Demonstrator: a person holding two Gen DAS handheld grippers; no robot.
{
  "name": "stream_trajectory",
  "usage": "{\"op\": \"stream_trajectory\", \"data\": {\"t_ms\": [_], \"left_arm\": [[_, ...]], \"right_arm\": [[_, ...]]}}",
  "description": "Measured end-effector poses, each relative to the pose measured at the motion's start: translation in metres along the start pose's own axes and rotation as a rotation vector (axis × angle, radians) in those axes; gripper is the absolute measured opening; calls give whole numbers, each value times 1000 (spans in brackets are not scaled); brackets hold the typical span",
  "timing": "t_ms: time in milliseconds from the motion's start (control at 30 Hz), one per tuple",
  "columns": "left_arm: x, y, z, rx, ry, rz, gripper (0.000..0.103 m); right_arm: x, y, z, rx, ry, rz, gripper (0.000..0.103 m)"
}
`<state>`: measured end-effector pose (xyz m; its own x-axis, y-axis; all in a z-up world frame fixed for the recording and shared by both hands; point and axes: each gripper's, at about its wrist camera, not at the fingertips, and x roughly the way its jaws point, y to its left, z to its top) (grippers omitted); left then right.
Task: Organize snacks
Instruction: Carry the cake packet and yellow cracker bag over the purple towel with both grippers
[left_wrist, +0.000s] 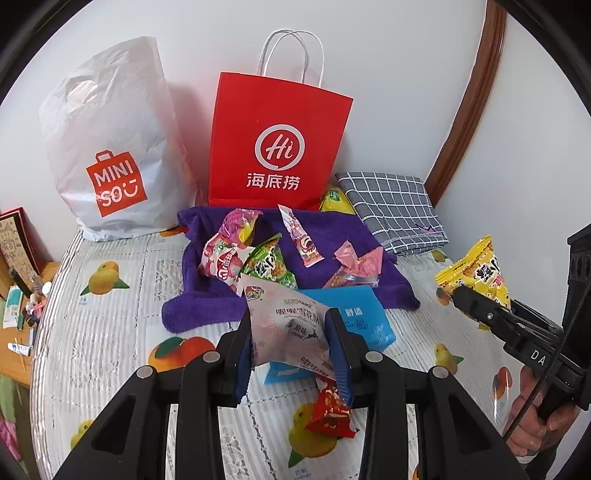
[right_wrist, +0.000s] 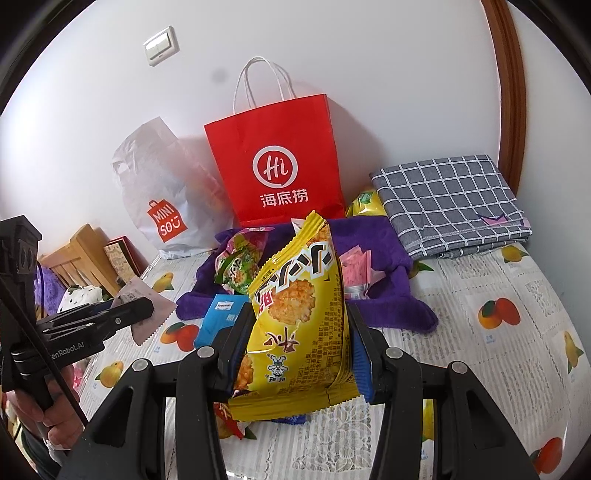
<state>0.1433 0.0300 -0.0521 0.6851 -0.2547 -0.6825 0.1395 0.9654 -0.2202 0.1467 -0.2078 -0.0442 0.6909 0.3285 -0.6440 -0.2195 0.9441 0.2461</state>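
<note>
The left tongs (left_wrist: 291, 332) were clamped on a pale pink pack (left_wrist: 286, 317), held above the bench's (left_wrist: 110, 332) near edge over a blue box (left_wrist: 365, 317). The right tongs (right_wrist: 299, 350) were clamped on a yellow pack (right_wrist: 299, 314), raised near the bench's middle. More snacks lay on a purple towel (left_wrist: 207, 306) before a red bag (left_wrist: 277, 144) and a white bag (left_wrist: 110, 147) at the far edge.

Glossy plastic yellow snack packet (right_wrist: 299, 314); matt red paper bag (left_wrist: 277, 147); fuzzy purple cloth towel (left_wrist: 221, 299).
</note>
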Motion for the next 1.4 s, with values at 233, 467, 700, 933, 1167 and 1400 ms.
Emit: {"op": "stream_trajectory", "data": {"t_ms": [233,467,700,933,1167,1400], "left_arm": [[6,1,8,1,-4,-1,35],[14,1,17,14,0,14,35],[22,5,23,3,0,23,35],[29,4,33,11,1,38,35],[40,9,38,5,12,47,35],[49,17,47,-6,19,40,35]], "right_arm": [[8,-1,8,-11,0,0,47],[17,0,18,-26,-6,2,47],[26,1,28,-46,-12,4,47],[36,-1,37,-48,-16,7,47],[50,-2,49,-52,-18,15,47],[66,-5,57,-51,-10,14,47]]}}
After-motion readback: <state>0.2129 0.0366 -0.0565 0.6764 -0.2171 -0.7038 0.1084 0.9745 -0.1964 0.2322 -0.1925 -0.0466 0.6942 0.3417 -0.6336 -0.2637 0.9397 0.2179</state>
